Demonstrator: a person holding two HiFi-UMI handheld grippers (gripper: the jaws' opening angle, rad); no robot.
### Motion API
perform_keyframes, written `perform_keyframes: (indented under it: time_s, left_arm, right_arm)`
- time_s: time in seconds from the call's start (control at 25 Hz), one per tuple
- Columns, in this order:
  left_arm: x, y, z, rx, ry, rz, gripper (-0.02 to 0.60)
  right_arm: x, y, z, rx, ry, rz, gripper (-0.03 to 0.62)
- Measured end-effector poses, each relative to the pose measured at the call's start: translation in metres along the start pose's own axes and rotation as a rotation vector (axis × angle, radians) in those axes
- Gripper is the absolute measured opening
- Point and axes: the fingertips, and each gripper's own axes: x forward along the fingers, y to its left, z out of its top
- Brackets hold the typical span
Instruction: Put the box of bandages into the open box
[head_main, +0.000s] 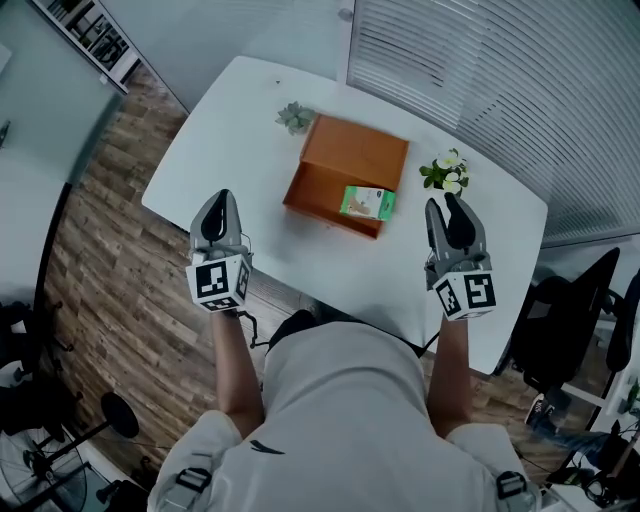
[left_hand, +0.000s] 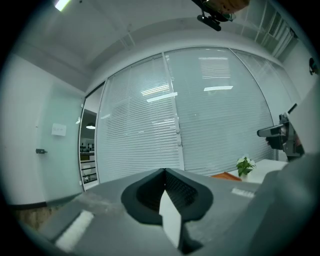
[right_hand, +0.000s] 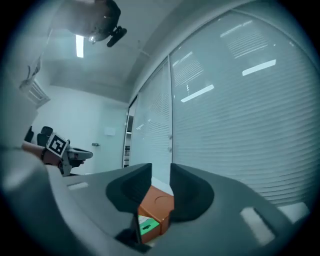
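Observation:
The orange open box (head_main: 322, 188) lies on the white table (head_main: 225, 140) with its lid folded back. The green-and-white box of bandages (head_main: 368, 203) rests inside it, at the near right corner. My left gripper (head_main: 222, 196) hovers left of the box over the table's front edge, jaws together (left_hand: 163, 172) and empty. My right gripper (head_main: 442, 203) hangs to the right of the box. Its jaws (right_hand: 161, 171) stand a little apart with nothing between them. Far beyond that gap I see the orange box (right_hand: 159, 201) and the bandage box (right_hand: 148, 228).
A small succulent (head_main: 295, 117) stands just behind the box's left corner. A white-flowered plant (head_main: 447, 172) sits to its right, close to my right gripper. Slatted blinds (head_main: 480, 70) back the table. A black office chair (head_main: 572, 320) is at the right.

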Motion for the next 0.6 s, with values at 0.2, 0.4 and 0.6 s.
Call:
perform_keyframes:
  time_s: [0.2, 0.4, 0.6]
  left_arm:
    - [-0.005, -0.007, 0.007, -0.008, -0.013, -0.009, 0.006]
    - [-0.007, -0.018, 0.012, 0.003, -0.022, -0.023, 0.006]
    - [-0.010, -0.027, 0.017, 0.010, -0.029, -0.033, 0.006]
  right_arm:
    - [-0.034, -0.012, -0.010, -0.011, -0.020, -0.082, 0.032]
    - [-0.036, -0.016, -0.010, -0.013, -0.028, -0.090, 0.006]
    - [-0.037, -0.017, -0.008, -0.004, -0.035, -0.083, 0.000]
